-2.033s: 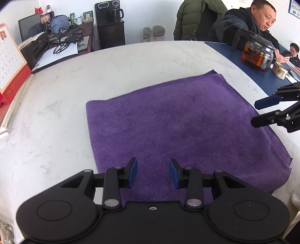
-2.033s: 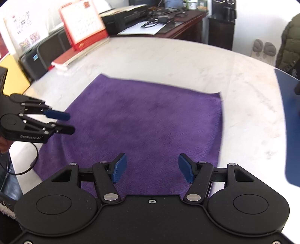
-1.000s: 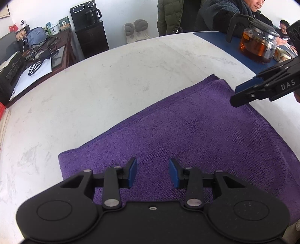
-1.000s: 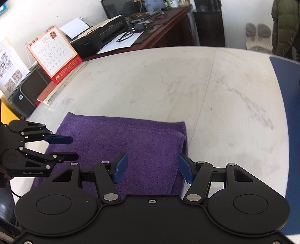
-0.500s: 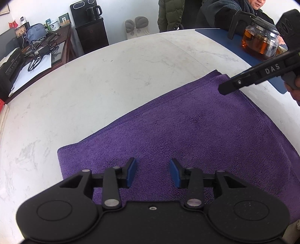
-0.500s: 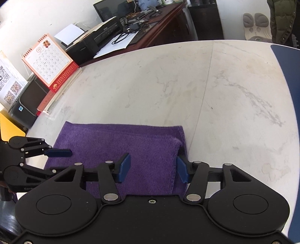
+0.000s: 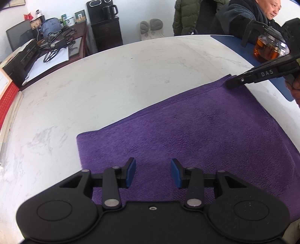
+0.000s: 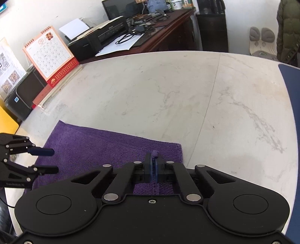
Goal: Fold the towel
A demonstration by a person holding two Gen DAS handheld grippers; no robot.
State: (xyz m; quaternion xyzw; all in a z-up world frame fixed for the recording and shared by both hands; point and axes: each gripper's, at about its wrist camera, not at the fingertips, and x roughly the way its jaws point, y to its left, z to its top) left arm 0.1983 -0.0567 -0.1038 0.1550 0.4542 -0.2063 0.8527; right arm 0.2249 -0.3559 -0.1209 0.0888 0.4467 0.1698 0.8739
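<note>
Right gripper clamped shut on a pinch of purple towel at its far right corner, blue pads pressed together with a tuft of pile poking up between. Left gripper parted, nothing gripped, blue fingertips poised over the near left part of the same towel, spread flat on the white marble table ahead. Farther off to the right, glass teapot on a blue mat; beyond the table, seated person
</note>
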